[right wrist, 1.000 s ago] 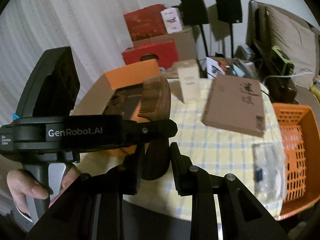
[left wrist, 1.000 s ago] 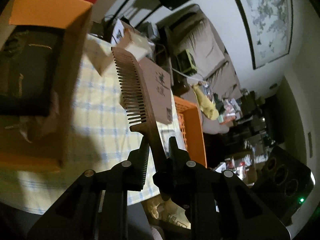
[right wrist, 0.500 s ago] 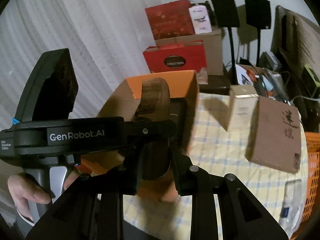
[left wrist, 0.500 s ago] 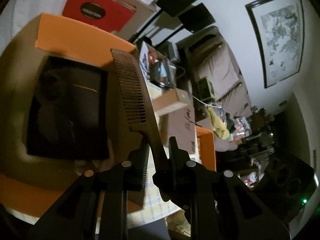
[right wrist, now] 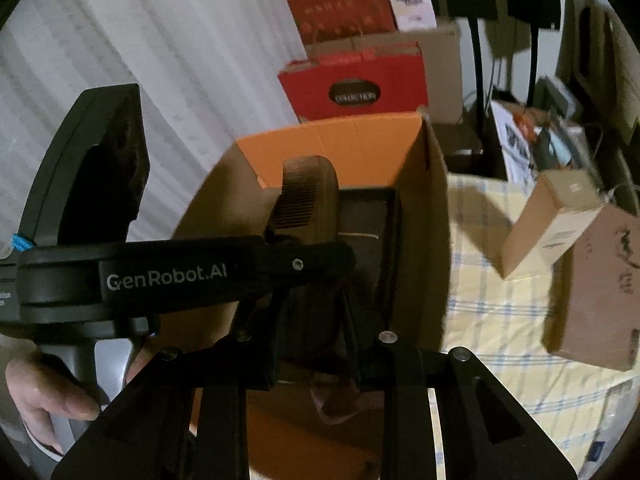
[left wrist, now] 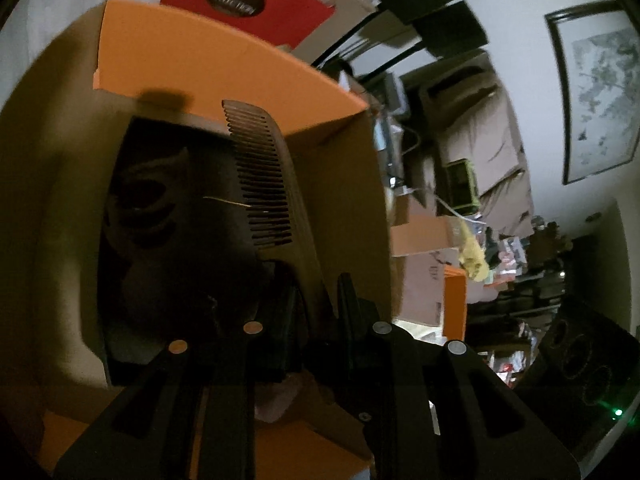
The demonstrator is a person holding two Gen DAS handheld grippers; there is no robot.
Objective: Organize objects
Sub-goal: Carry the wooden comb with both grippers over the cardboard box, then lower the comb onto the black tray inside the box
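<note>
Comb in hand: the dark wooden comb (left wrist: pixel 276 200), pinched at its handle by the left gripper (left wrist: pixel 316 296), has swung from above the checked tablecloth (right wrist: pixel 496 300) to over the orange-flapped cardboard box (left wrist: pixel 224 52) (release looks near). Right gripper (right wrist: pixel 308 328) seems open.

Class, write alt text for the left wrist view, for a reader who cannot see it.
The left gripper holds a dark wooden comb by its handle, teeth pointing left, above an open cardboard box with orange flaps. A black tray lies inside the box. Behind are a red carton, a sofa and a framed picture.
</note>
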